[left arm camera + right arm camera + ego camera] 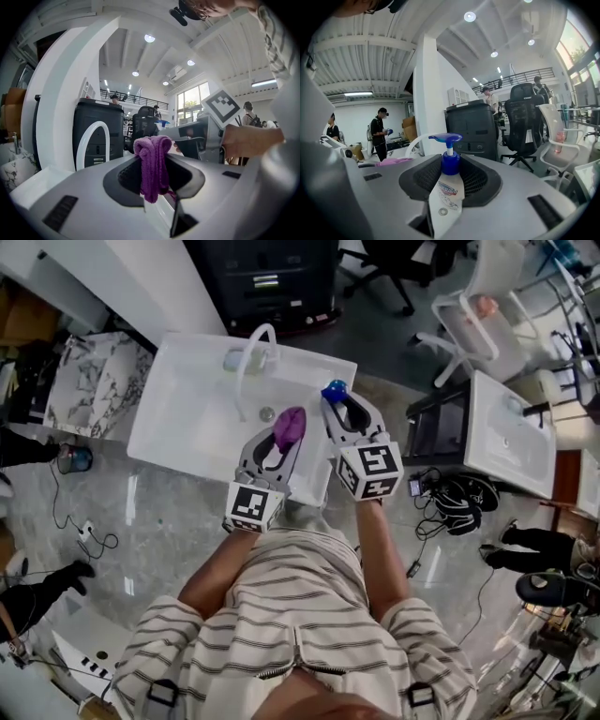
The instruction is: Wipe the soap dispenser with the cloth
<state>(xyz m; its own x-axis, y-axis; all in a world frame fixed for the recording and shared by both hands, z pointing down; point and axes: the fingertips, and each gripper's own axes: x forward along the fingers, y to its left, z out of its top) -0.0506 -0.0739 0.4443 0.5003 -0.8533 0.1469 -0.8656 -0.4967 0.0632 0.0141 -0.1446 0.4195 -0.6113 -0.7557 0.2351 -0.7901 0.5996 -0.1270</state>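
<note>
Right gripper clamps the soap dispenser, left gripper pinches the purple cloth; hard wiping could twist the soap dispenser loose.

This is a large open-plan lab or test workspace, not a home bathroom. A white sink basin stands loose on a polished stone floor. A second basin sits nearby, and cables trail across the floor. Around it are a black office chair, a dark cabinet, a railed mezzanine, round ceiling lights and a standing person.
</note>
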